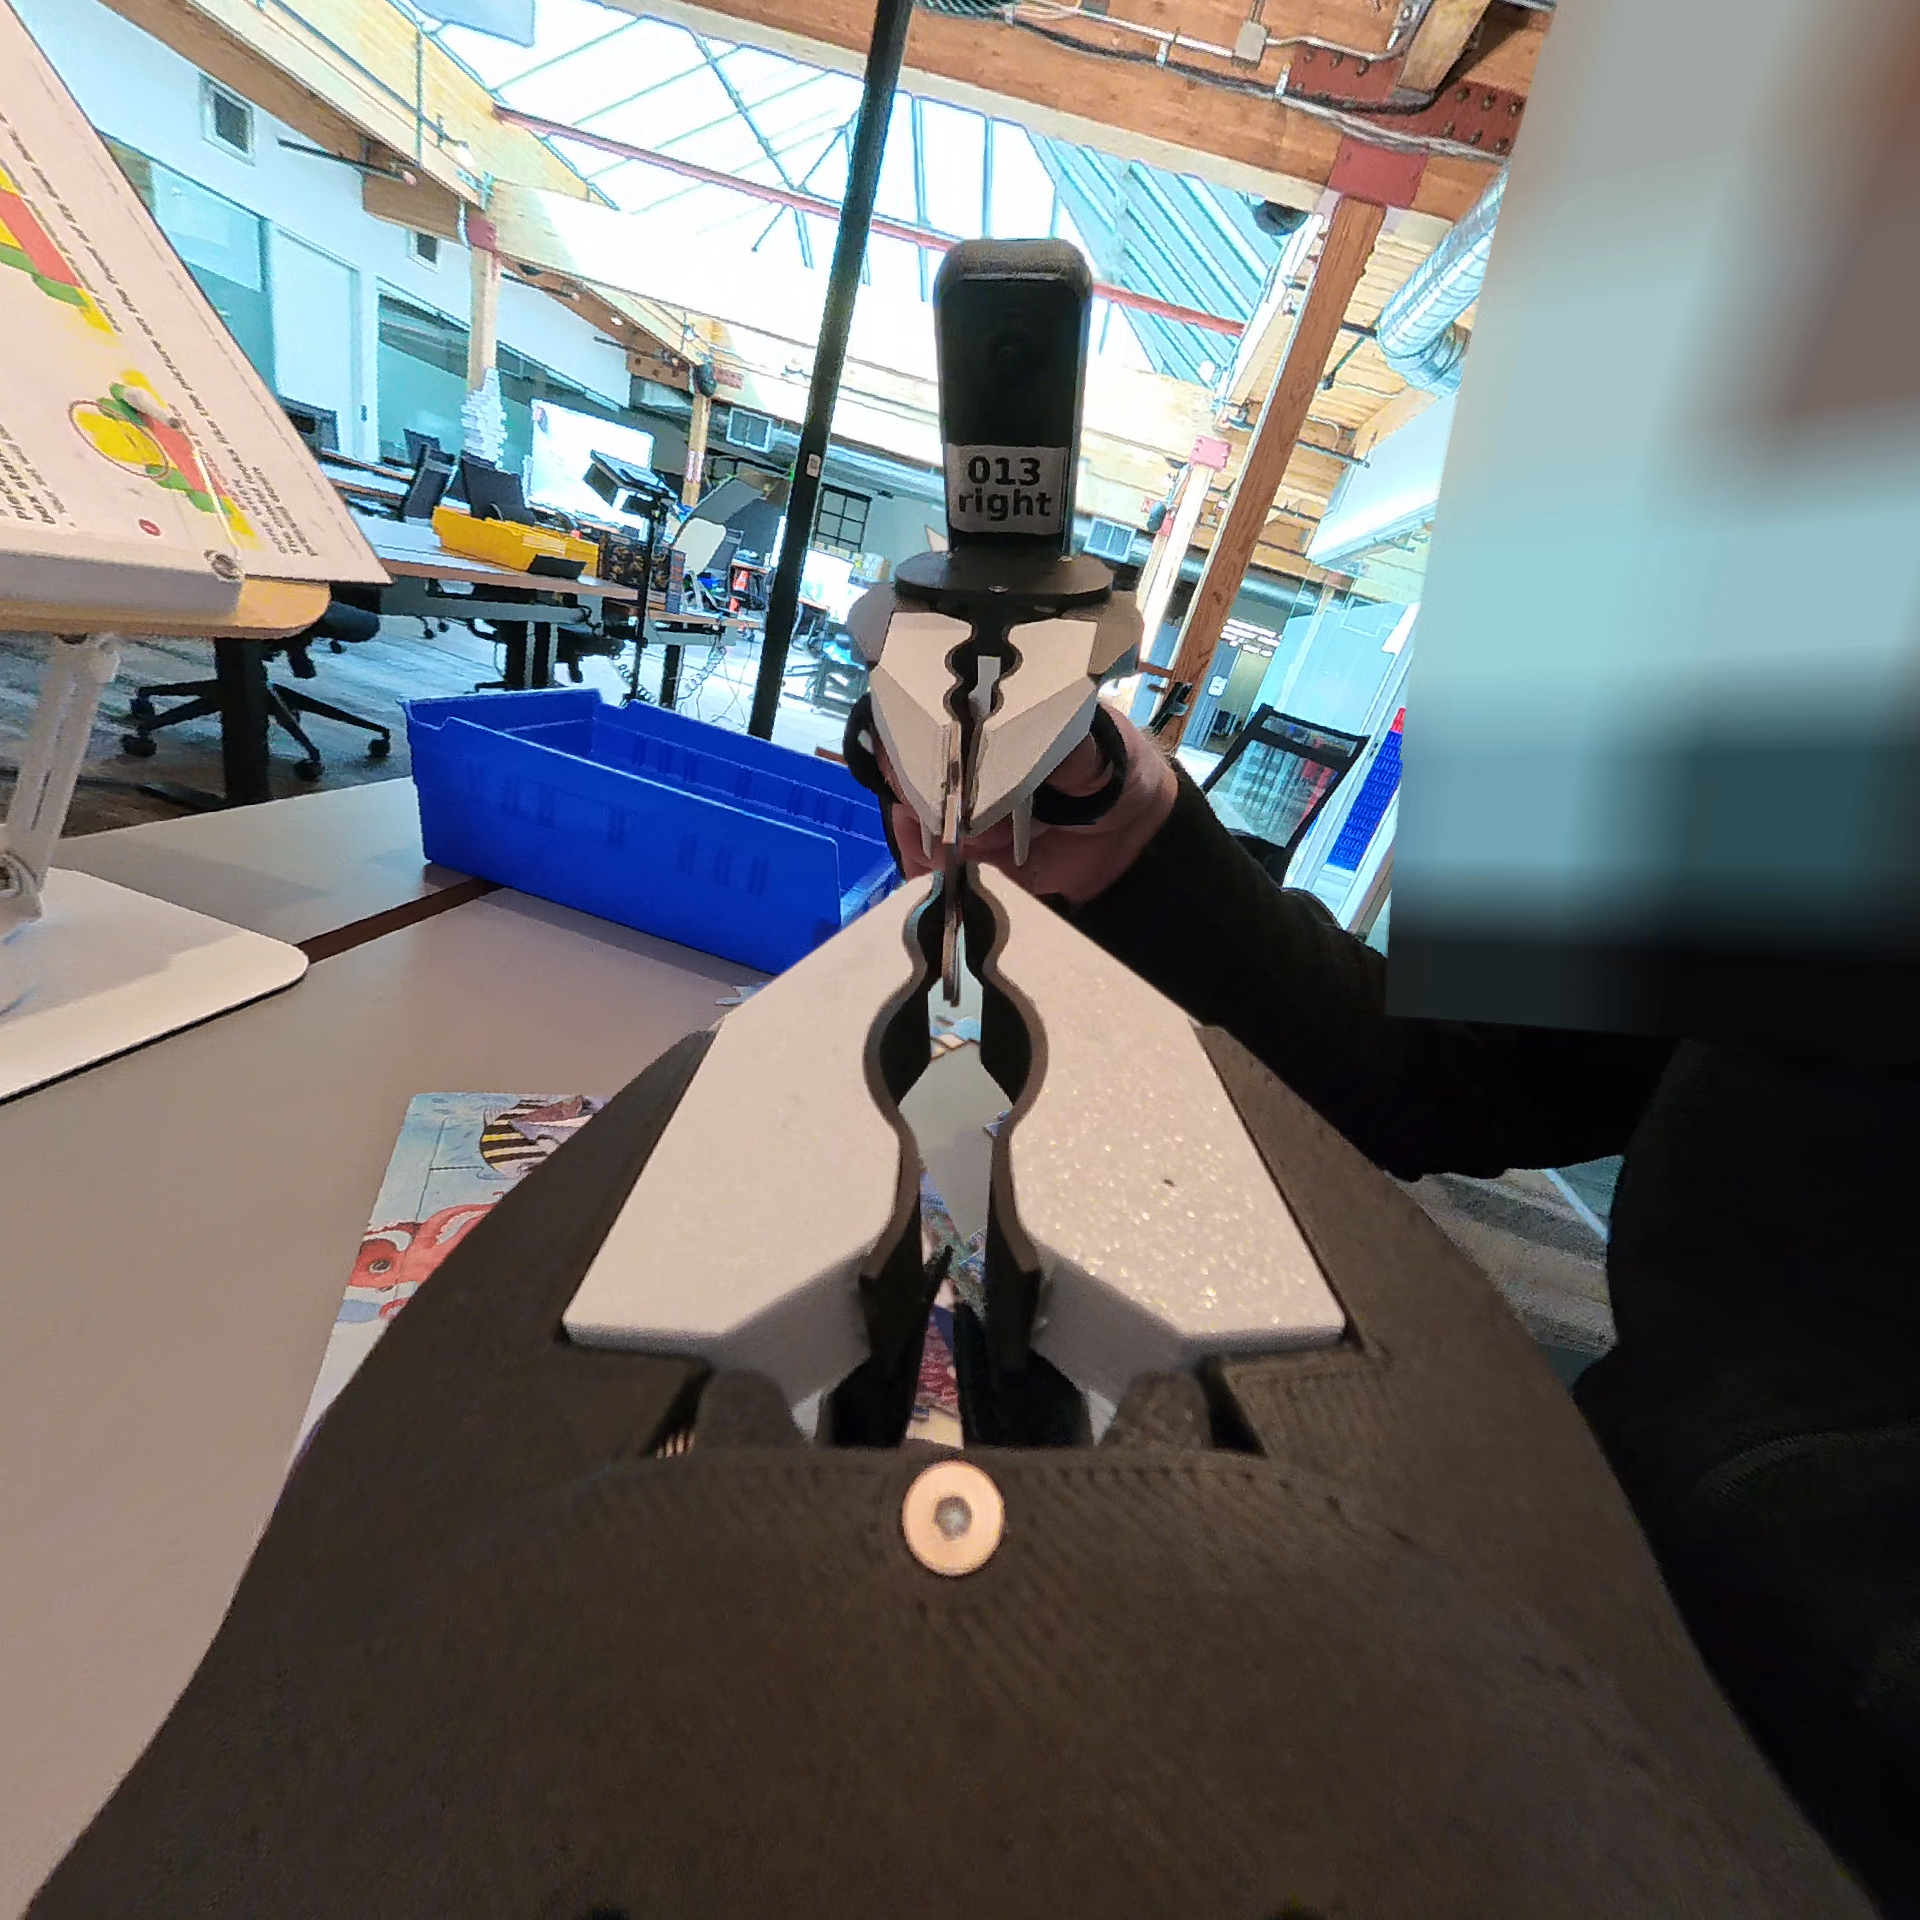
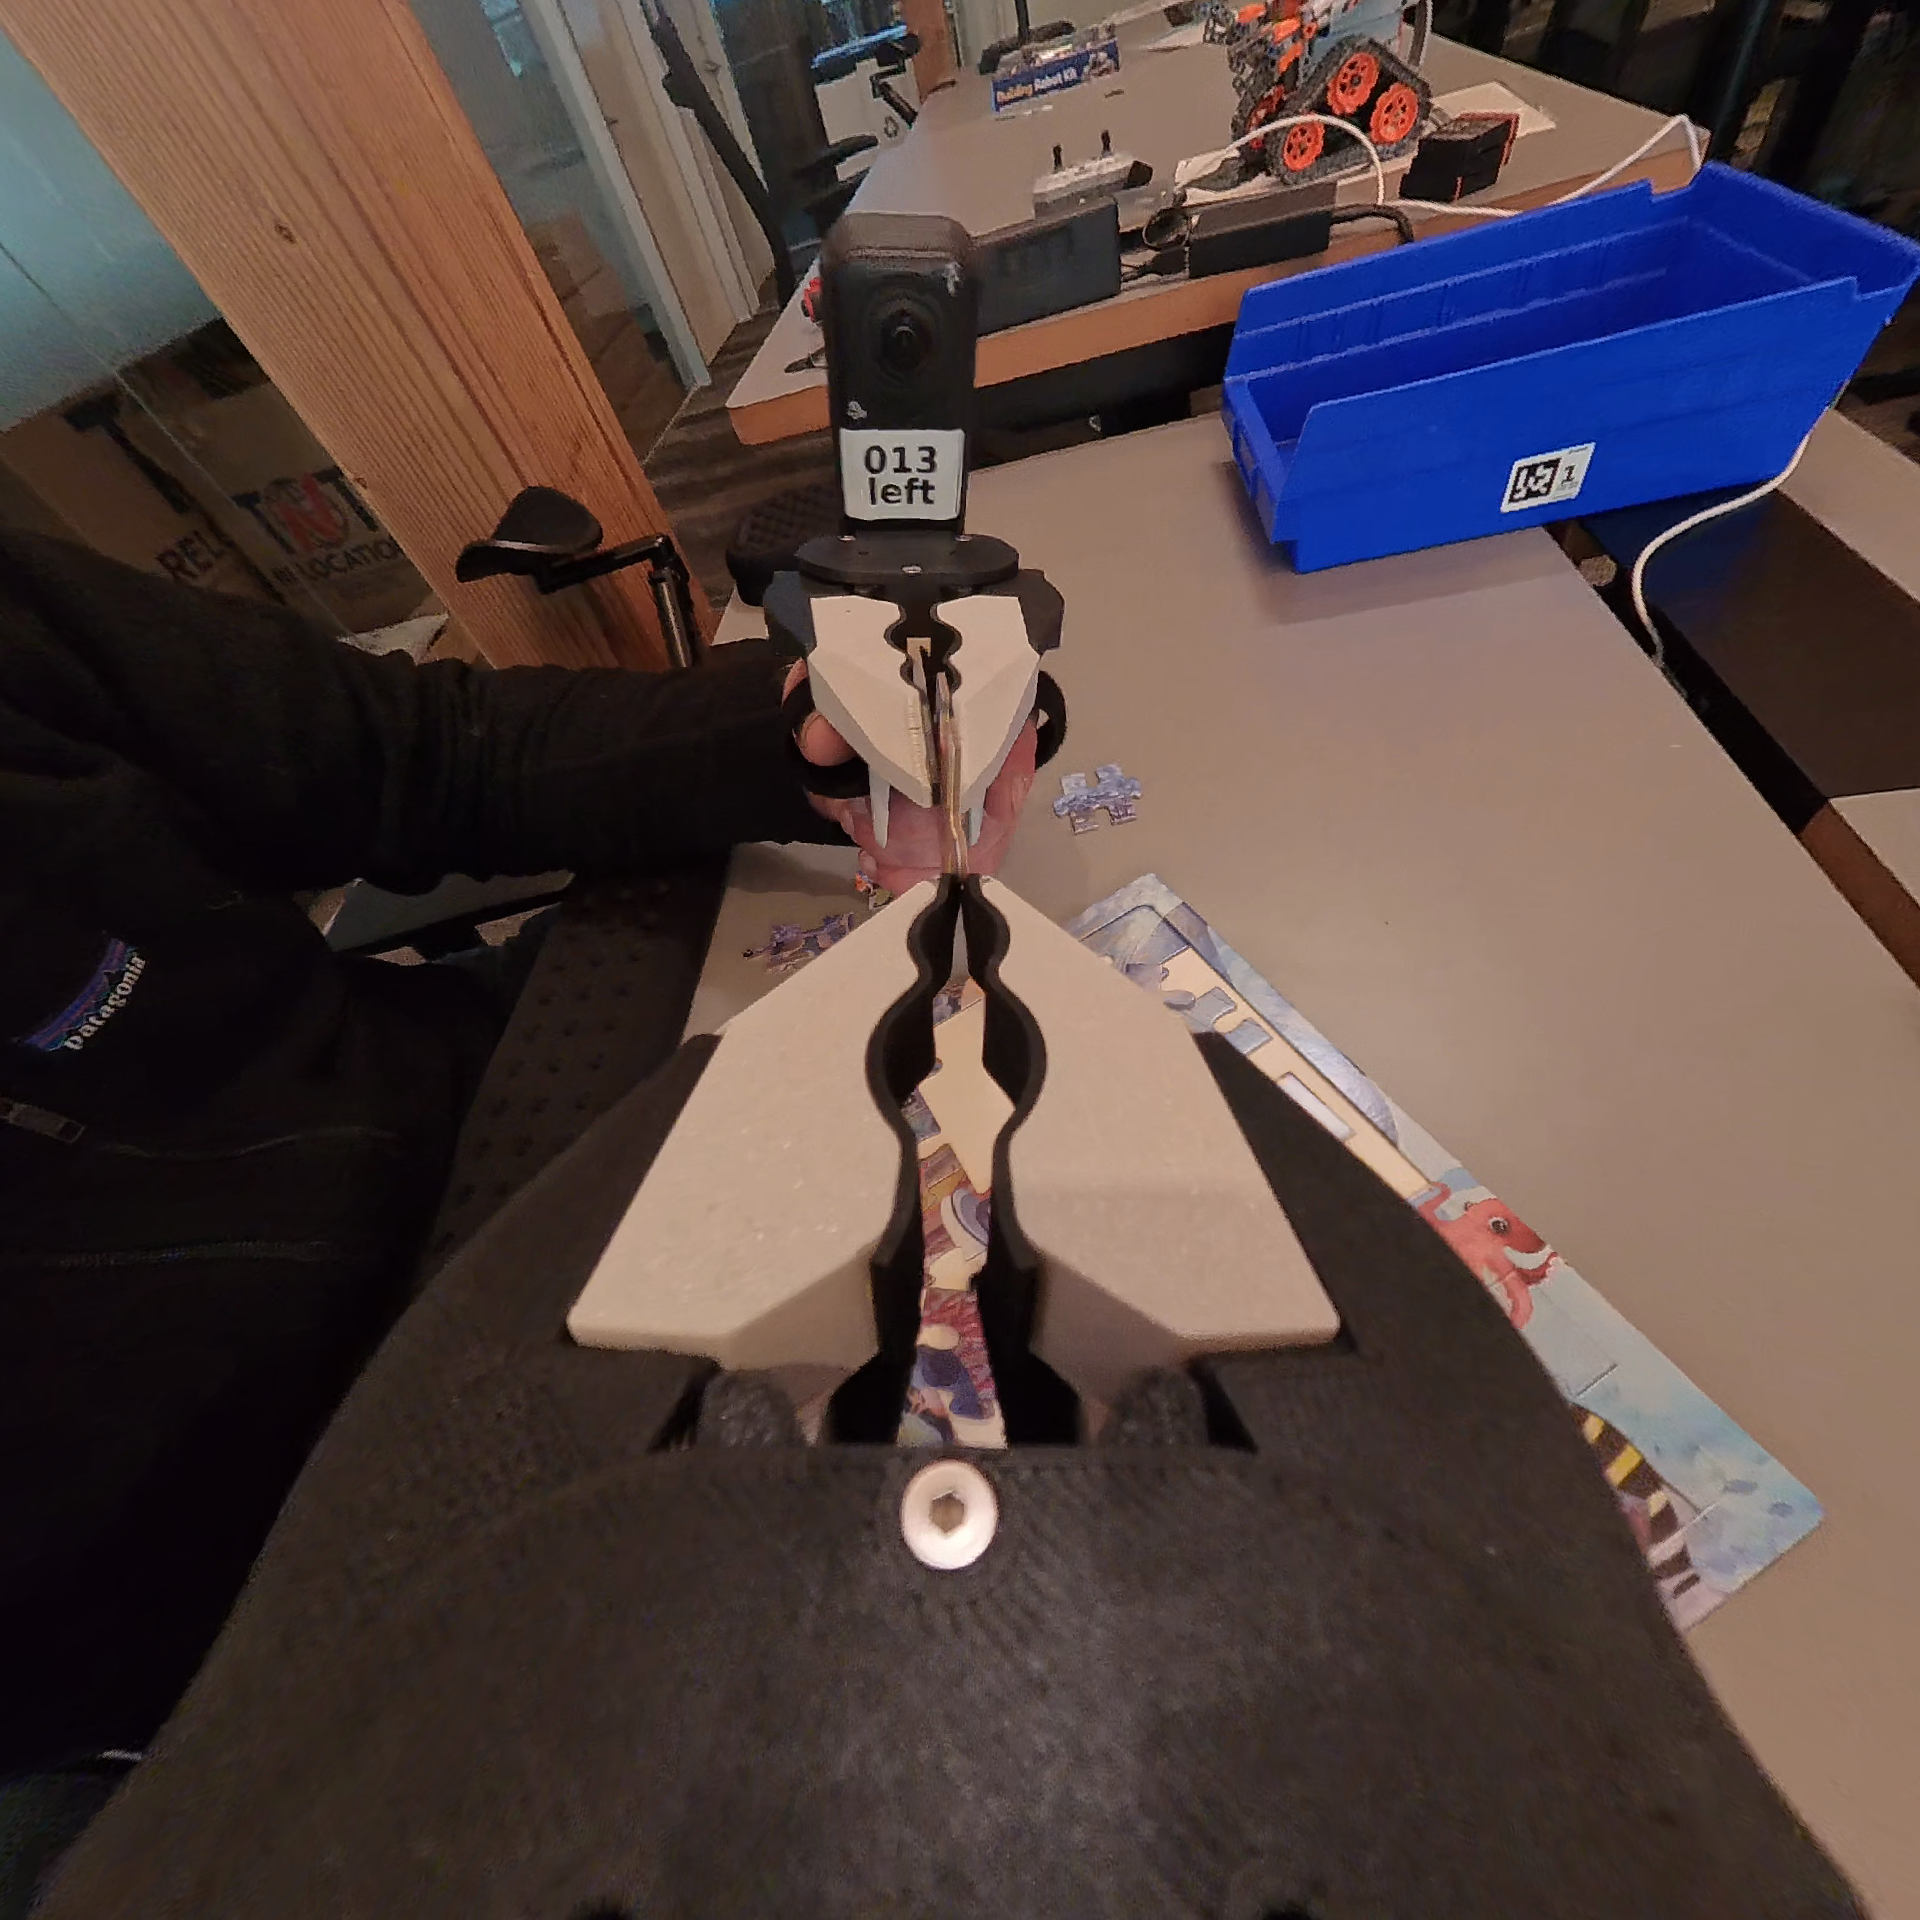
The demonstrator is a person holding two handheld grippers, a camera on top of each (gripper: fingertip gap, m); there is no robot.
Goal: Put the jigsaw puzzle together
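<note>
- Both grippers are up off the table and pointed tip to tip, so each wrist camera looks straight down the other's fingers.
- The left gripper has its jaws together at the tips, pinched on a thin puzzle piece held edge-on.
- The right gripper is closed too, and the same piece seems to be nipped between its tips as well.
- My read: this is a mid-air hand-over or regrip. Sharing the piece lets one gripper take a better edge before it goes down flat.
- Which gripper really bears the load, I cannot tell. The piece shows only as a sliver.
- Below them lies the puzzle board, flat on the grey table, its red octopus and striped fish already printed or filled in. Pale empty slots show near its far end.
- Loose pieces wait on the table: a blue one beyond the board, another purple one nearer the person's dark sleeve.
- A blue bin sits at the far side, well apart from the board and out of the working area.
- An instruction sheet on a white stand is propped off to the left.
- The task looks partly done, with the held piece still needing turning flat and matching to a slot.
</note>
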